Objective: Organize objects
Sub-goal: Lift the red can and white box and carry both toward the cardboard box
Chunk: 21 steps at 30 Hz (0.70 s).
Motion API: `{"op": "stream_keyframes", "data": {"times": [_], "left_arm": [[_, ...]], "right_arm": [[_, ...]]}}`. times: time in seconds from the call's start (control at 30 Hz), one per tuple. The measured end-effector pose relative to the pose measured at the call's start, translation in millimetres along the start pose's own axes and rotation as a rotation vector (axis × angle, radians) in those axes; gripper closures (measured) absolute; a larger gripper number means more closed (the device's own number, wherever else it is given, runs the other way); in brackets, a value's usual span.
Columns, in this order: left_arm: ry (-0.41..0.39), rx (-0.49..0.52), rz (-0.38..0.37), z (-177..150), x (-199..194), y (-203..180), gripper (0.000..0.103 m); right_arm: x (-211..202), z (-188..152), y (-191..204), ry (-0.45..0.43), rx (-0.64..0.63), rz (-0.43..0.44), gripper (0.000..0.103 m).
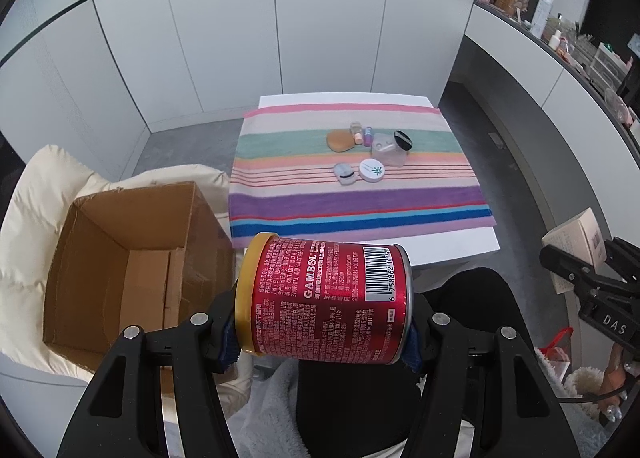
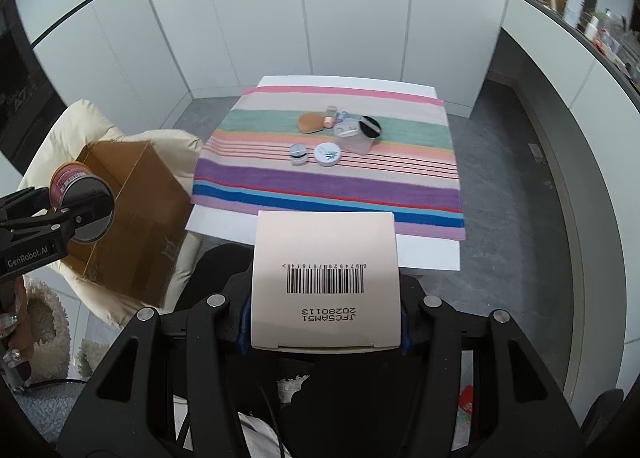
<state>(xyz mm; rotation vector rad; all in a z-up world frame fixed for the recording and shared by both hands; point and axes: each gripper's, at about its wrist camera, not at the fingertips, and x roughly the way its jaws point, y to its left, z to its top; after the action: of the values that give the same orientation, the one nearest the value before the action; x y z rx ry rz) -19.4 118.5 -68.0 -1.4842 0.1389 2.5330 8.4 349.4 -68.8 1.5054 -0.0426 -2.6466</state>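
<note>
The left gripper (image 1: 324,328) holds a red cylindrical metal can with a yellow lid (image 1: 324,298) crosswise between its fingers: one blue-padded finger presses on the lidded end and the other on the bare metal end, so the can lies on its side with its barcode and white lettering facing the camera. It hangs in the air, clear of any support, just right of an open brown cardboard box (image 1: 132,258) that rests on a cream padded cushion (image 1: 36,194). In the right wrist view the same can (image 2: 76,194) shows end-on at the near corner of the box (image 2: 132,210).

The right gripper (image 2: 325,322) has its fingers closed on the two sides of a pale pink rectangular carton (image 2: 325,278), whose barcode and printed code face upward. The carton is held in the air in front of the near edge of the white surface (image 2: 224,222).

A striped multicoloured cloth (image 2: 328,186) covers most of that surface. Small things are clustered near its middle: a tan oval pad (image 2: 310,123), a round white tin with a green leaf print (image 2: 328,154), a small clear round jar (image 2: 298,154), a frosted clear plastic box (image 2: 352,138) with a black round puff (image 2: 370,127) leaning on it, and some tiny bottles (image 2: 336,114) behind them.
</note>
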Motion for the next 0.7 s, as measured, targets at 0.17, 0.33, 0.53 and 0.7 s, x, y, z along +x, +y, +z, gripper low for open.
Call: {"op": "stream_keyframes", "data": {"times": [0.17, 0.33, 0.53, 0.7], "left_arm": [[-0.004, -0.034, 0.016, -3, -2, 17, 0.041], [-0.001, -0.054, 0.043, -8, -1, 29, 0.041], [0.002, -0.091, 0.065, -15, -2, 46, 0.041], [0.02, -0.145, 0.089, -31, -4, 69, 0.041]], "right_arm": [[9, 5, 24, 0.018, -0.06, 0.015, 0.049], [21, 10, 49, 0.032, -0.107, 0.045, 0.049], [28, 13, 80, 0.03, -0.164, 0.065, 0.049], [32, 15, 102, 0.038, -0.209, 0.095, 0.049]]}}
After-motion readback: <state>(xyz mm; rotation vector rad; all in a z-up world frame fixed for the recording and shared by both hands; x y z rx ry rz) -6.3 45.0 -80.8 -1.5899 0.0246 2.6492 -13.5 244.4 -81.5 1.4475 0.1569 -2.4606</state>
